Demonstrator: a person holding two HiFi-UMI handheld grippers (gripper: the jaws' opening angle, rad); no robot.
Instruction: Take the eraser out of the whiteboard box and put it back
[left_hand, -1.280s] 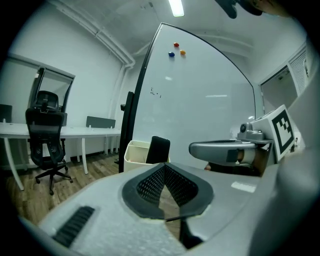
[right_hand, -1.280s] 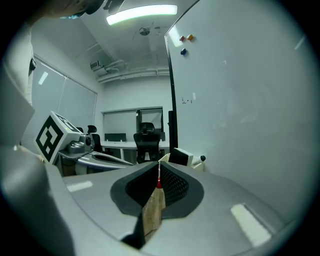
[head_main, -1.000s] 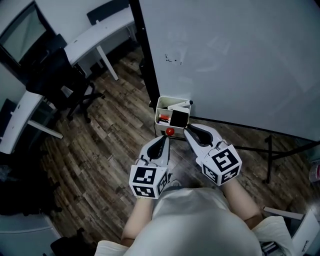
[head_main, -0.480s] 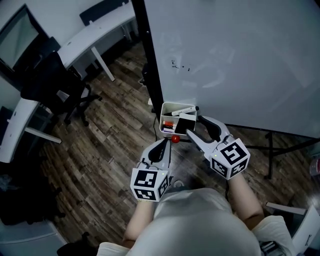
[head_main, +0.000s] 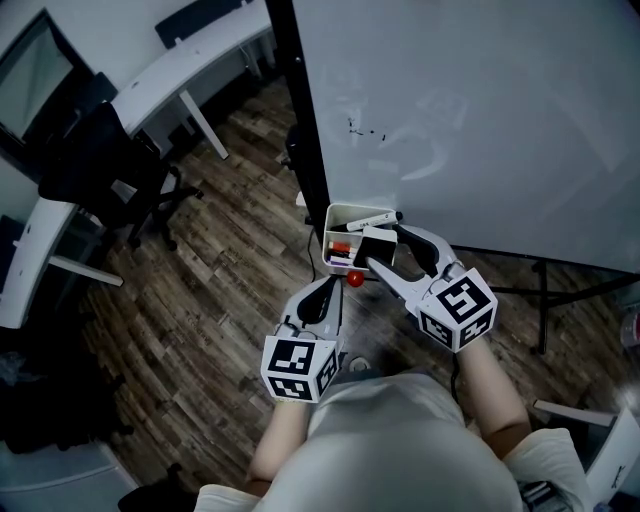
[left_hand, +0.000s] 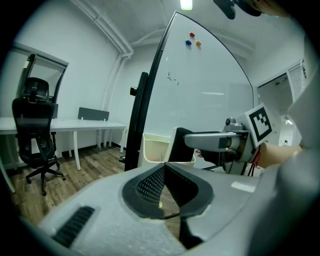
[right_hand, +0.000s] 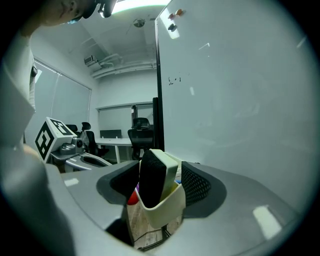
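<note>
Dark wood-plank floor is filling the head view; at frame centre the cream open-topped whiteboard box is holding the black-and-white block eraser on end. The right gripper jaws are opening around both; a careless pull-back could be tipping the eraser out. Left gripper view: the left gripper jaws are pressing together, empty. Right gripper view: the box's other contents are lying mostly hidden.
</note>
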